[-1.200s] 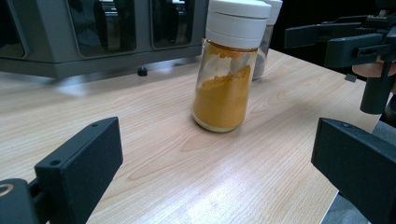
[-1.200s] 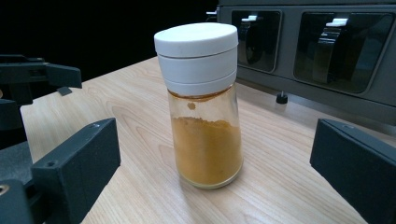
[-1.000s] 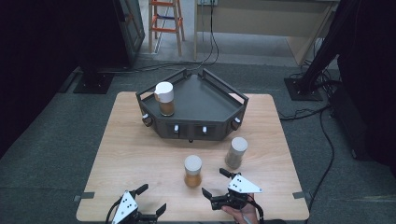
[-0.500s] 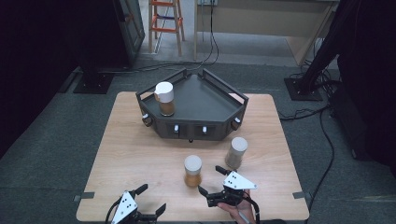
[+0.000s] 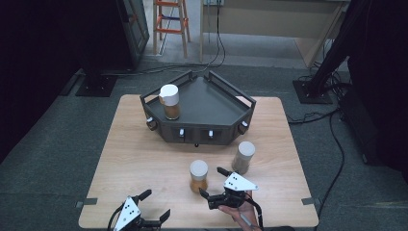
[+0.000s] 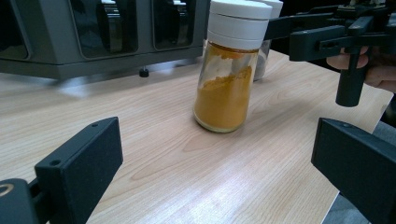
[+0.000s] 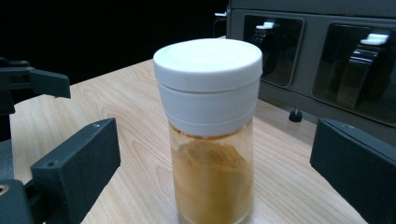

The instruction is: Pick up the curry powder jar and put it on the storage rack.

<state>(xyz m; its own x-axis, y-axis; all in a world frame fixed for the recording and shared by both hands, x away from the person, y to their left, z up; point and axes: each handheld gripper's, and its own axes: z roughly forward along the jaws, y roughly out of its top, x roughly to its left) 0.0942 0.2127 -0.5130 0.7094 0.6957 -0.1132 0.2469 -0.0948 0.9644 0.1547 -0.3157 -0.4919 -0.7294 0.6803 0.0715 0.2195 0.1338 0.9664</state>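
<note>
The spice jar [image 5: 198,175] with orange powder stands upright on the table [image 5: 144,159], just ahead of the right gripper [image 5: 216,185], whose jaws gape wide, holding nothing. The left gripper [image 5: 156,208], likewise spread and empty, sits nearer the table's front edge. Beyond stands the dark rack [image 5: 202,108].

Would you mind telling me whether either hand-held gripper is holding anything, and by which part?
Nothing is held: the right hand-held gripper is open around the orange spice jar, not touching; the left hand-held gripper is open.

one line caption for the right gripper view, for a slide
Open right gripper lined up on a white-capped spice jar on the wooden table.
</note>
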